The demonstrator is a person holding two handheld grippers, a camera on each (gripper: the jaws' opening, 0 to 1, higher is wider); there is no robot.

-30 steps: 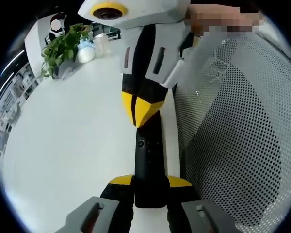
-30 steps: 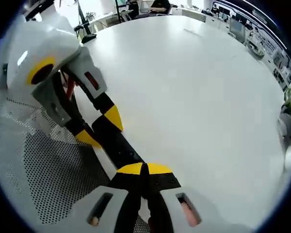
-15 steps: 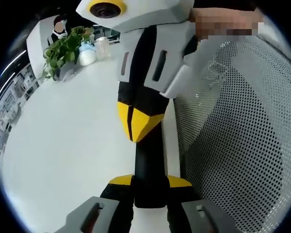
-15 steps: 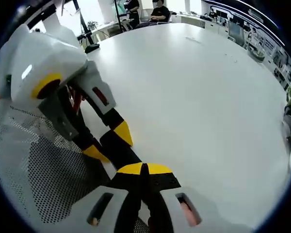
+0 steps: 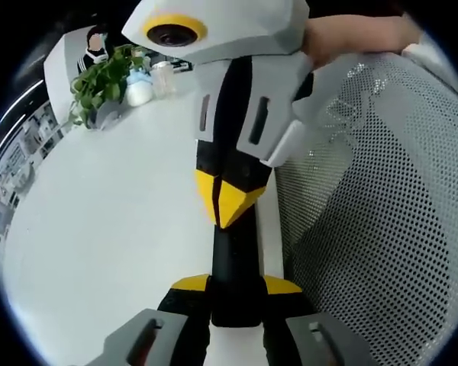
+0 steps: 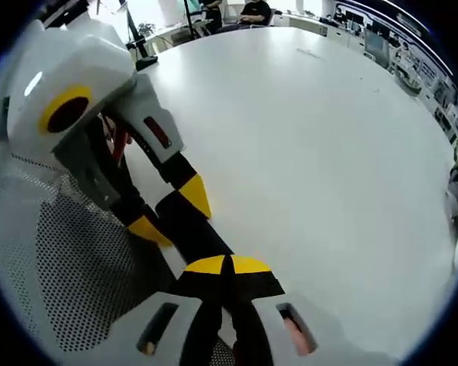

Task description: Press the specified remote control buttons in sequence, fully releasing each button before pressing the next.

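A black remote control (image 5: pixel 234 263) lies lengthwise between the yellow-tipped jaws of my left gripper (image 5: pixel 235 284), which is shut on it. From the top of the left gripper view my right gripper (image 5: pixel 230 204) comes down, shut, its yellow tips resting on the remote's upper face. The right gripper view has the shut right gripper (image 6: pixel 227 264) at the bottom, touching the remote control (image 6: pixel 189 227). The left gripper (image 6: pixel 172 212) holds that remote from the upper left. The remote's buttons are hidden under the tips.
A large white table (image 5: pixel 99 213) spreads out under both grippers. A white mesh chair back (image 5: pixel 366 229) stands close beside the remote, also chair back (image 6: pixel 53 252). A potted plant (image 5: pixel 99 76) and a bottle (image 5: pixel 137 88) stand at the far edge. People sit in the distance.
In the left gripper view the right gripper's tips have slid down the remote toward my left jaws, covering the round button that showed a second ago. The left gripper keeps its hold.
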